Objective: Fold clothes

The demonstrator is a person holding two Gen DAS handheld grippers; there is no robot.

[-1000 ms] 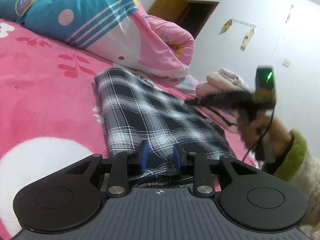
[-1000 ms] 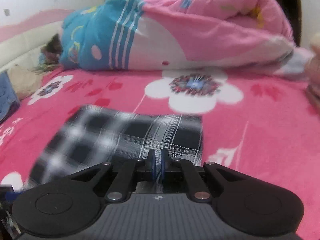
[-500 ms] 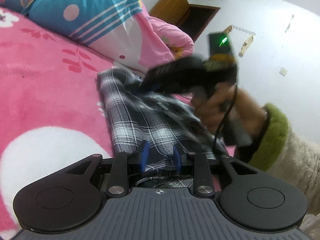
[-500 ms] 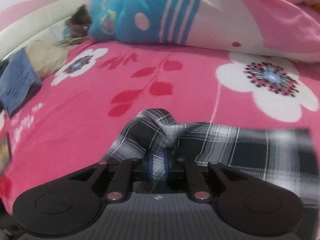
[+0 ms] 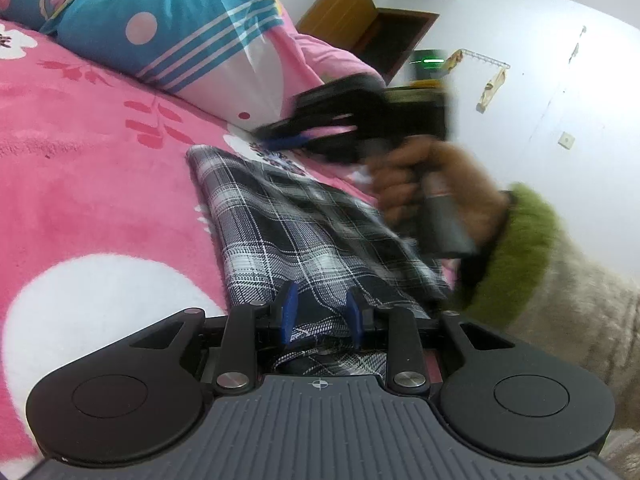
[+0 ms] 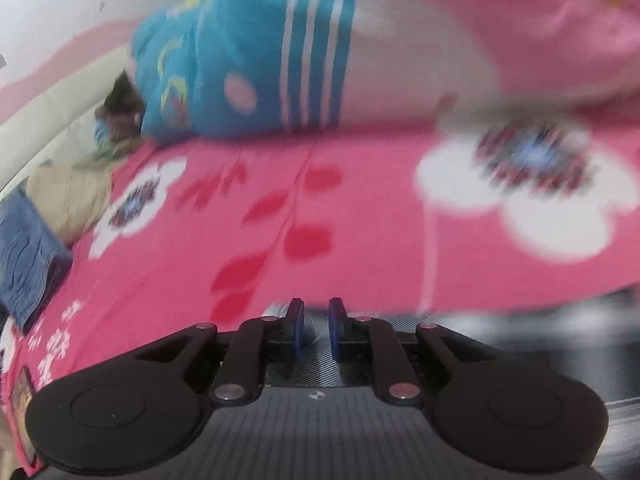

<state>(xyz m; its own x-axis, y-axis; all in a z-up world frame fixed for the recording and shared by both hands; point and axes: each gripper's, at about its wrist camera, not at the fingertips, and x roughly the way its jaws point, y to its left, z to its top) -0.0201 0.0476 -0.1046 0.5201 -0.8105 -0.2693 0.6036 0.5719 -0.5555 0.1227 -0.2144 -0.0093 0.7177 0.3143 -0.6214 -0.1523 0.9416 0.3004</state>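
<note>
A black-and-white plaid garment (image 5: 296, 232) lies folded in a long strip on the pink flowered bed (image 5: 80, 160). My left gripper (image 5: 321, 314) sits at its near end. The blue pads stand apart and plaid cloth runs between them. My right gripper (image 5: 288, 140), blurred, is held by a hand (image 5: 404, 184) in a green-cuffed sleeve. It hovers just above the garment's far end with pink bed showing under it. In the right wrist view the right gripper (image 6: 316, 320) has a narrow gap and grips nothing. A blurred piece of the plaid garment (image 6: 560, 320) shows at the lower right.
A rolled blue-and-pink quilt (image 5: 180, 32) lies along the far side of the bed. Folded jeans (image 6: 24, 248) and a beige garment (image 6: 68, 196) rest at the bed's left edge by the headboard. A wooden door (image 5: 348, 12) and a white wall stand behind.
My right gripper carried the garment's end across to the far side, let it go and lifted off. The garment now lies folded over. My left gripper stayed at the near end.
</note>
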